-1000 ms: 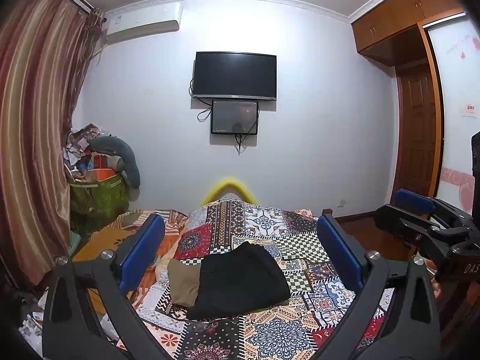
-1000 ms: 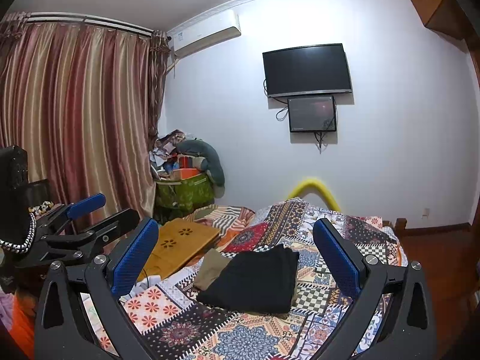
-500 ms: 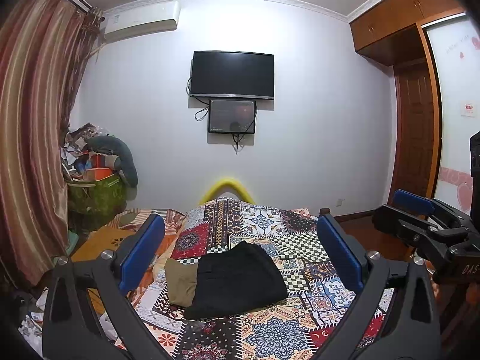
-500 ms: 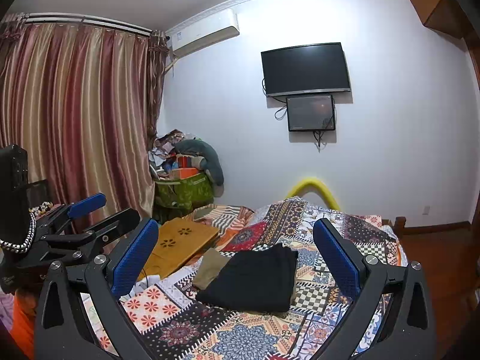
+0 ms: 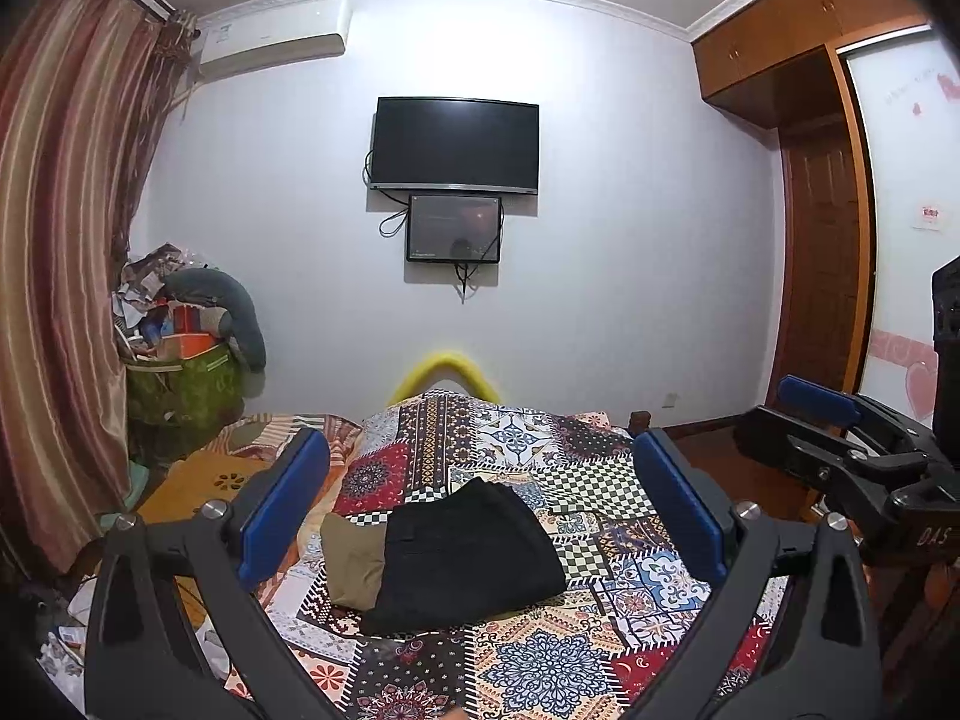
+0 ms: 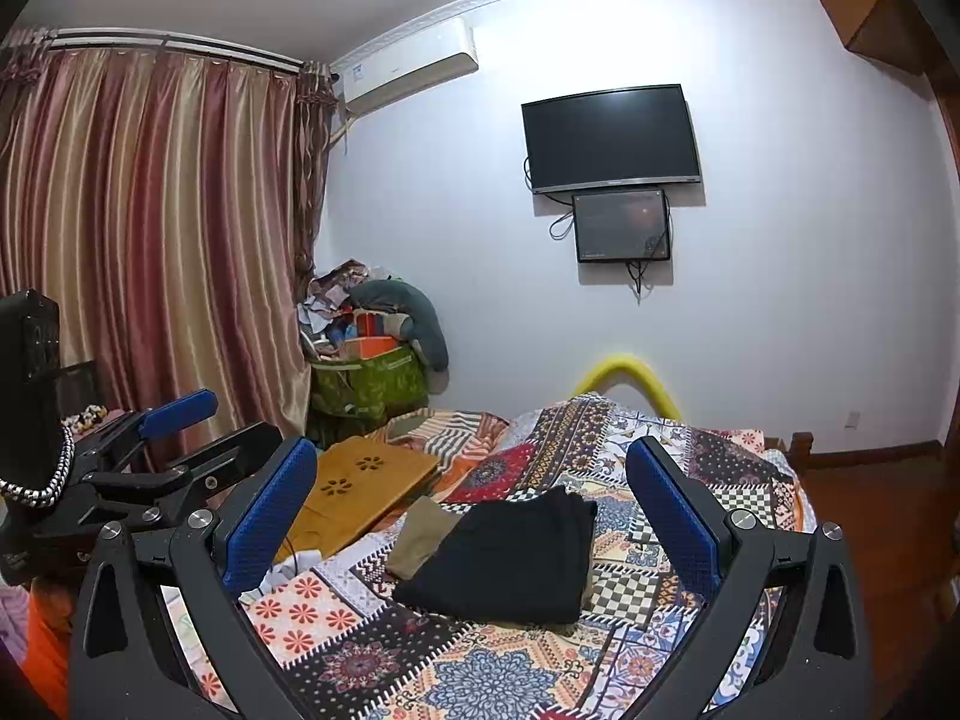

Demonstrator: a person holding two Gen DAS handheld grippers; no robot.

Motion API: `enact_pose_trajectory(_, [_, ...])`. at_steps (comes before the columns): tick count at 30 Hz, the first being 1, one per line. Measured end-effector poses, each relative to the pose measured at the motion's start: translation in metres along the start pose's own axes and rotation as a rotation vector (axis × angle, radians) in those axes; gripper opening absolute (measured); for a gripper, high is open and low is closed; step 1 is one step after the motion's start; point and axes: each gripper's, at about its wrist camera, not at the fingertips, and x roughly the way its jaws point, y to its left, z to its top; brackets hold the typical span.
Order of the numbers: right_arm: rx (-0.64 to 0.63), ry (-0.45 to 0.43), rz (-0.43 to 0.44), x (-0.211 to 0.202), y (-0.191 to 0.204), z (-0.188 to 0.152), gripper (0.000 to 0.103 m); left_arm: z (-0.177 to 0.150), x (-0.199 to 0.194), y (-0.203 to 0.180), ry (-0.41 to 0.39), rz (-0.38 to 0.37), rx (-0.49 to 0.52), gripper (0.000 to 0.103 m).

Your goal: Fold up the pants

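Both tools, left [image 5: 480,504] and right [image 6: 471,495], are gaping wide, empty. Folded black cloth pants [image 5: 465,552] are lying soft, light; pinching a folded edge looks best.

A home bedroom: ahead of my jaws a patchwork-quilted bed [image 5: 540,438], wall-mounted television [image 5: 454,144], striped curtains [image 6: 150,228], wooden wardrobe [image 5: 798,48].

We see a bed [image 5: 600,468] under a patchwork quilt [image 6: 498,678], 1 folded black pants [image 5: 462,552] lying on it, a folded khaki garment [image 5: 354,564] touching their left side, a wooden lap tray [image 6: 360,492] at the bed's left edge.
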Motion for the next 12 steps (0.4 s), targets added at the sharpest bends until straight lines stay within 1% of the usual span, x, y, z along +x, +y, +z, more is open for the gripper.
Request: enact_pose_trajectory(12, [0.008, 0.003, 0.000, -0.0013, 0.0014, 0.0006, 0.103, -0.0015, -0.0029, -0.0011, 0.001, -0.008, 0.008, 0.102])
